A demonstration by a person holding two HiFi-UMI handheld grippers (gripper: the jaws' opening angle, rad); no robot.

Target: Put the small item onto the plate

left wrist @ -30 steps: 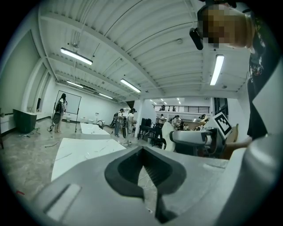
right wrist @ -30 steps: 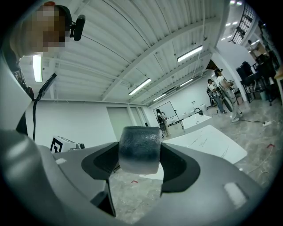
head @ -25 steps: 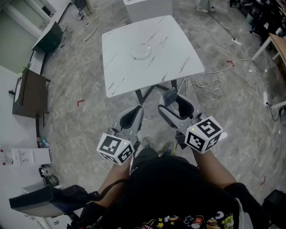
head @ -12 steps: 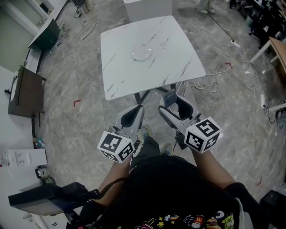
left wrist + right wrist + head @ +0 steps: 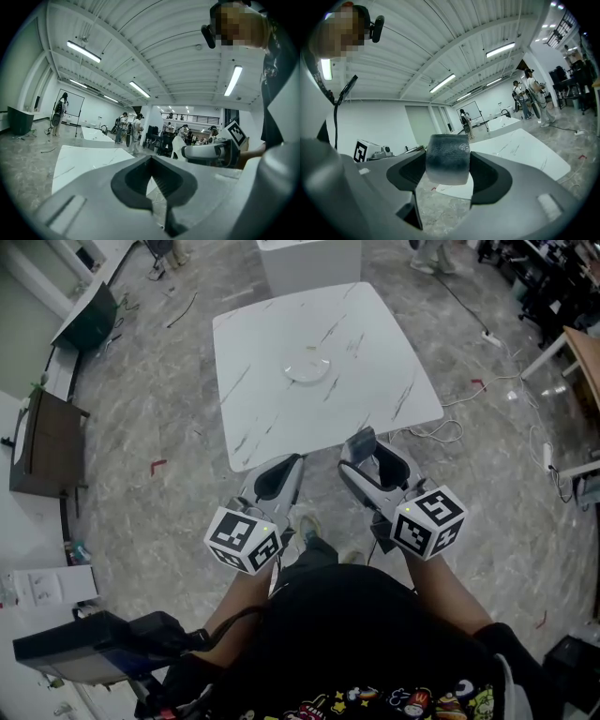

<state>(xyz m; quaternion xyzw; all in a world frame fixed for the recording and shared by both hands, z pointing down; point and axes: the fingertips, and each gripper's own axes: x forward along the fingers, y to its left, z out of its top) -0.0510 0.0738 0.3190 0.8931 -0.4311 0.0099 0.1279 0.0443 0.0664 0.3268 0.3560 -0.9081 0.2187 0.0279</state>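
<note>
A white plate (image 5: 308, 370) lies near the middle of the white marble-look table (image 5: 375, 390). My right gripper (image 5: 361, 448) is shut on a small dark grey item (image 5: 447, 158), which shows as a grey block (image 5: 362, 442) at the jaw tips, just short of the table's near edge. My left gripper (image 5: 292, 465) is shut with nothing between its jaws, held beside the right one over the floor. In the left gripper view the closed jaws (image 5: 151, 161) point toward the table (image 5: 89, 164).
A white box (image 5: 309, 261) stands beyond the table's far edge. Cables (image 5: 469, 395) trail over the grey floor at right. A dark wooden bench (image 5: 42, 442) and a green bin (image 5: 92, 315) stand at left. People (image 5: 129, 131) stand in the far room.
The person has stepped a little closer to the table; both grippers now sit nearer its front edge. The grip on the small item is unchanged.
</note>
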